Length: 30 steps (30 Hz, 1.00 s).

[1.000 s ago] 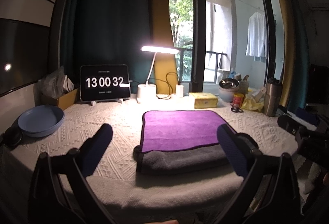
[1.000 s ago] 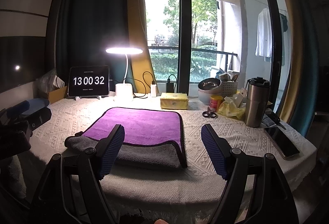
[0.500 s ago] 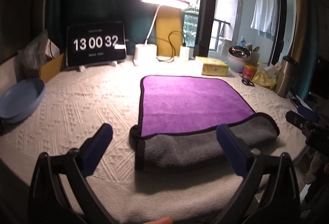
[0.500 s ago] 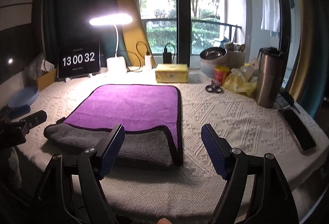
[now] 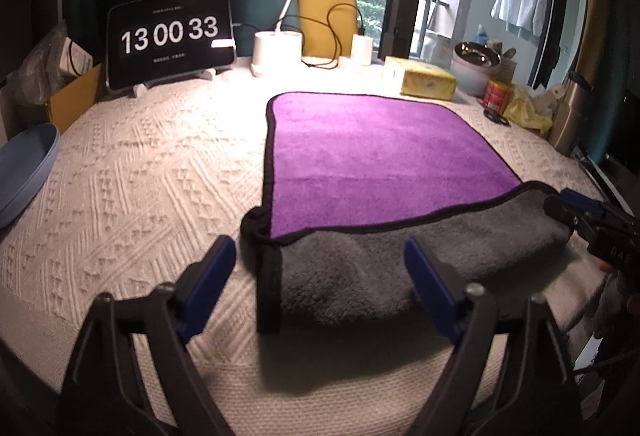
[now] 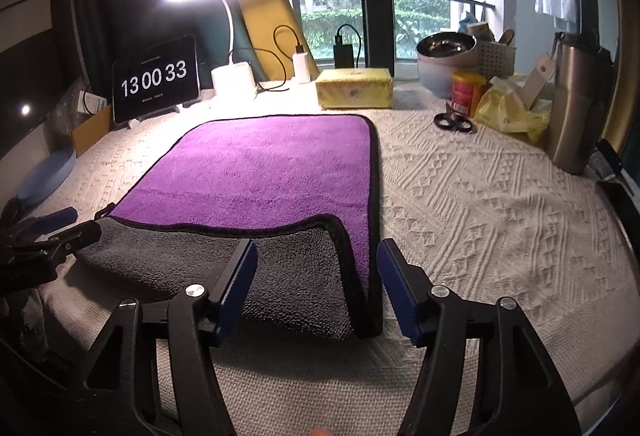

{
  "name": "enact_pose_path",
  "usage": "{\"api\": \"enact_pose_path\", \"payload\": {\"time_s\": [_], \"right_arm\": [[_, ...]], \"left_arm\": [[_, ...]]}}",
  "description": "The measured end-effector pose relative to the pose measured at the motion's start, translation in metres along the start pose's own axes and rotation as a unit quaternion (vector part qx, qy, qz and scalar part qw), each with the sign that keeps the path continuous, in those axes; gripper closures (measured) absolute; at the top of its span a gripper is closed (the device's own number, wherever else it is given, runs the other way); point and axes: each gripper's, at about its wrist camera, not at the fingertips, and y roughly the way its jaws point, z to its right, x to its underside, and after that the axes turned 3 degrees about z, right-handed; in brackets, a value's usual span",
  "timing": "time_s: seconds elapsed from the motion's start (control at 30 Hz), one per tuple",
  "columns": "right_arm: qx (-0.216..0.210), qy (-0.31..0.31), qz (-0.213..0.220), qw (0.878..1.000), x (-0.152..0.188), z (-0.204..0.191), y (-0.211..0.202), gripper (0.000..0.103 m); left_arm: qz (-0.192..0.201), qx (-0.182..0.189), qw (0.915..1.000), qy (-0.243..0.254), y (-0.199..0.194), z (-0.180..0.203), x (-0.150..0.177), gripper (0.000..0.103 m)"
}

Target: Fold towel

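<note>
A purple towel [image 5: 372,152] with black trim lies flat on the white textured tablecloth. Its near edge is turned back, so the grey underside [image 5: 360,268] shows. My left gripper [image 5: 320,264] is open and empty, its fingers straddling the towel's near left corner. My right gripper [image 6: 316,268] is open and empty, its fingers either side of the near right corner [image 6: 352,264] of the towel [image 6: 272,172]. The right gripper also shows at the right edge of the left wrist view [image 5: 588,220], and the left one at the left edge of the right wrist view [image 6: 44,236].
A tablet clock [image 5: 172,36], a lit desk lamp [image 5: 280,48] and a yellow box [image 5: 428,80] stand behind the towel. A blue plate [image 5: 24,172] sits far left. Scissors [image 6: 454,122], a red can [image 6: 466,94], a yellow bag and a steel tumbler [image 6: 576,104] stand at the right.
Both grippers have moved forward and down toward the towel's near corners. The jaws stay open.
</note>
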Motion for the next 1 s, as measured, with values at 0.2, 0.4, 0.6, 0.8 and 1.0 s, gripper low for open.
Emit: {"api": "enact_pose_path", "payload": {"time_s": [0.2, 0.4, 0.6, 0.8, 1.0], "right_arm": [[-0.004, 0.004, -0.016, 1.000, 0.002, 0.003, 0.012, 0.053], [-0.004, -0.013, -0.024, 1.000, 0.009, -0.002, 0.018, 0.070], [0.003, -0.025, -0.016, 1.000, 0.009, -0.003, 0.016, 0.093], [0.009, -0.033, -0.004, 0.999, 0.007, -0.004, 0.010, 0.097], [0.013, -0.031, 0.022, 0.999, -0.004, -0.007, -0.007, 0.097]], "left_arm": [[-0.017, -0.009, 0.9997, 0.012, 0.010, 0.003, 0.005, 0.050], [-0.020, -0.001, 0.9993, 0.032, 0.010, 0.009, 0.007, 0.068], [-0.016, 0.011, 0.9993, 0.034, 0.007, 0.011, 0.008, 0.081], [-0.011, 0.020, 0.9994, 0.027, 0.003, 0.010, 0.005, 0.085], [0.008, 0.029, 0.9993, 0.023, -0.015, 0.011, -0.007, 0.085]]}}
